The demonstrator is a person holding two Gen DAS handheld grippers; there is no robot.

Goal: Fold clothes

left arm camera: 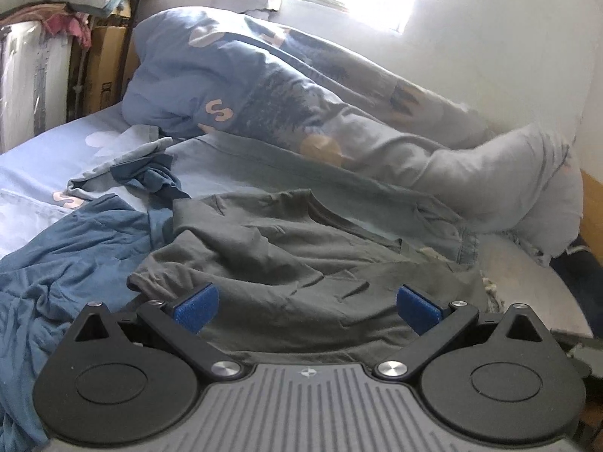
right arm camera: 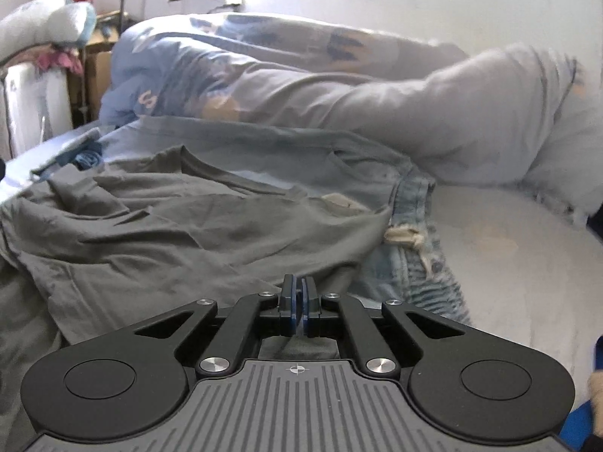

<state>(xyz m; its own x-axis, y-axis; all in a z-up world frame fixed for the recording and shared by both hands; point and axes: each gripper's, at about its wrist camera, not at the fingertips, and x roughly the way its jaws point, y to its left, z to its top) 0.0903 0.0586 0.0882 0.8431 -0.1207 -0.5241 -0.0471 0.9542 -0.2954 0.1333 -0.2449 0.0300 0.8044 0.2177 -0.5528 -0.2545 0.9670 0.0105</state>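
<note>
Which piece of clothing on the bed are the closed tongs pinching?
The grey cotton T-shirt; right tongs grip its hem. Denim jeans lie untouched.

My left wrist view looks forward and down along my jaws, close over the grey shirt (left arm camera: 286, 248) on the bed (left arm camera: 34, 173). My right wrist view sits just as low, nearer the shirt's right edge. Both share the shirt and the duvet (right arm camera: 301, 86) behind it.
</note>
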